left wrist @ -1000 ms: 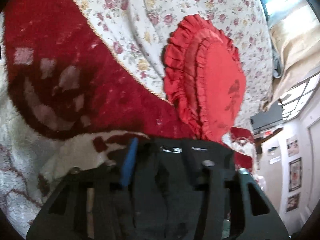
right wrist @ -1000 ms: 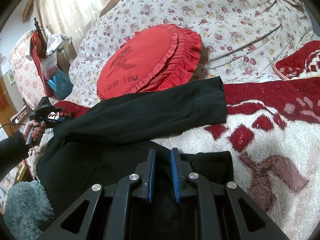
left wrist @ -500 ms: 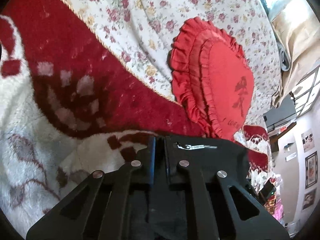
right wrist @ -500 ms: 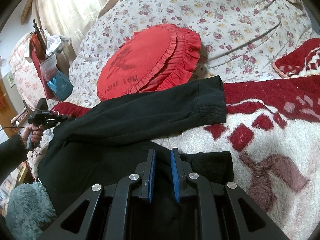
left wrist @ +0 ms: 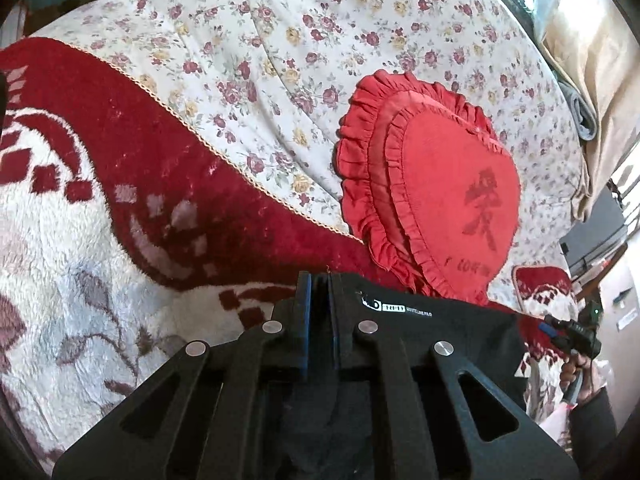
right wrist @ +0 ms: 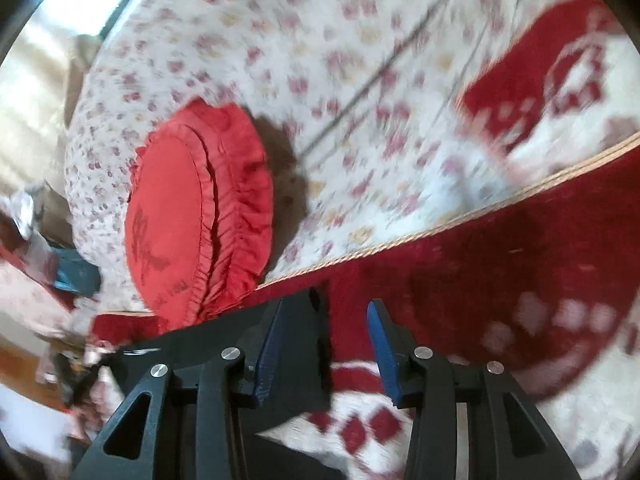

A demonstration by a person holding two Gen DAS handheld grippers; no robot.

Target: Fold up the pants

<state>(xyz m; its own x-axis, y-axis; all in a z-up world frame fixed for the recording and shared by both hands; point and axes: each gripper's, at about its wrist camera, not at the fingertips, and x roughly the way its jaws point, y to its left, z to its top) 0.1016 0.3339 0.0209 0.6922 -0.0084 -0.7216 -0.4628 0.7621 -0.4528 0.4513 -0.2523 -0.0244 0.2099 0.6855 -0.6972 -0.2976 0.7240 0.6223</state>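
Left wrist view. Left gripper (left wrist: 318, 300) clamped on the near edge of the black pants (left wrist: 436, 320), blue pads pressed close with dark cloth pinched between them. Pants spread low in the picture on the red and white fleece blanket (left wrist: 120, 240), white printed label facing up, far edge lying just beside the red heart cushion (left wrist: 432, 192). Flowered bedspread (left wrist: 280, 40) beyond, further off. At far right, a hand holding the other tool, small and partly cut off.

Right wrist view, badly blurred. Right gripper (right wrist: 326, 344) spread wide, nothing between the pads; red blanket showing through the gap. Black cloth lying under and left of the left finger (right wrist: 268, 356), touching or just beside it, hard to tell which. Cushion to the far left, bedspread beyond.

Handling, as a judgement: soft, limp knit, light, likely to sag and drag on the fleece rather than slide. Best taken at a hem, cuff or waistband edge, where thicker cloth gives the pads something to bite; two corners held level to keep the fold straight.

No containers visible in either view.
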